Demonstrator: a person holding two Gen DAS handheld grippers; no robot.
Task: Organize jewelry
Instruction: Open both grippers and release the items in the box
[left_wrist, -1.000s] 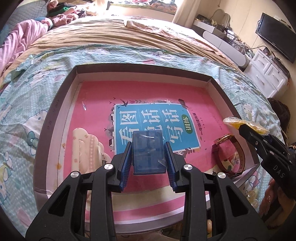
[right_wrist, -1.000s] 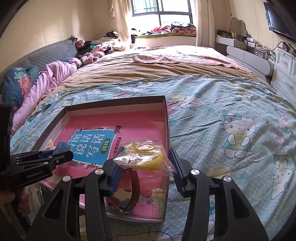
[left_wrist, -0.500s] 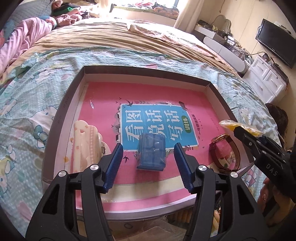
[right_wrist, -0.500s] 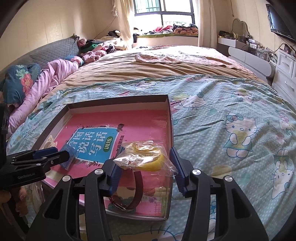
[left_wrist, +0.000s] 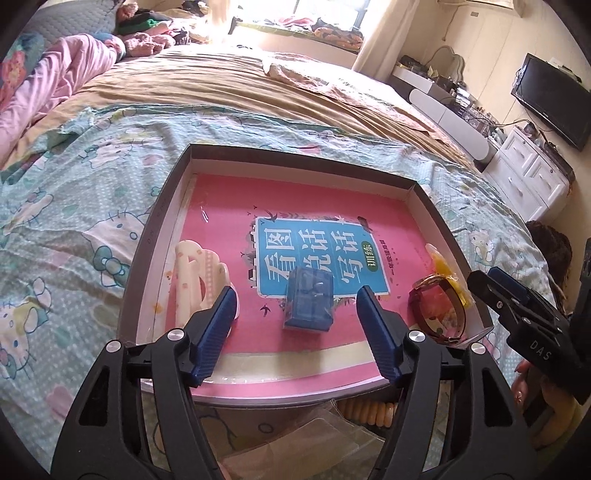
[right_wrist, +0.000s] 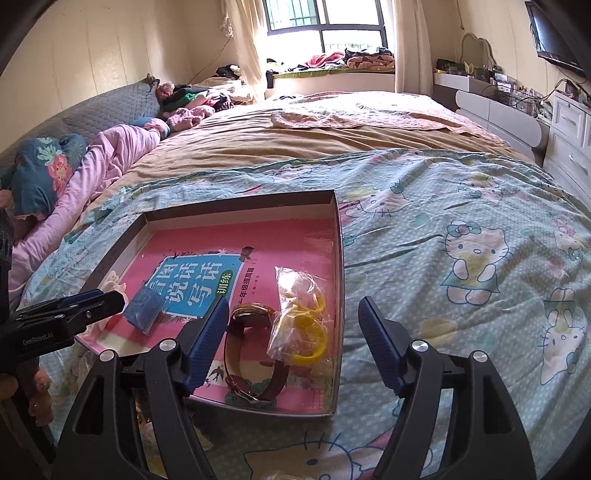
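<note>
A shallow dark-rimmed box on the bed holds a pink book. A small blue case lies flat on the book, just beyond my left gripper. Its jaws are opening and the pads stand clear of the case on both sides. A cream hair clip lies at the box's left, a brown-strapped watch at its right. In the right wrist view a clear bag of yellow rings rests in the box beside the watch. My right gripper hovers over it, jaws opening, touching nothing.
The box sits on a cartoon-cat quilt that spreads wide to the right. Clear plastic bags and a yellow beaded piece lie by the box's near edge. A white dresser stands past the bed's right side.
My left jaws spread and let go of the blue case, which now lies on the book; the gripper drew back and up. My right jaws spread and the bag of yellow rings dropped into the box.
</note>
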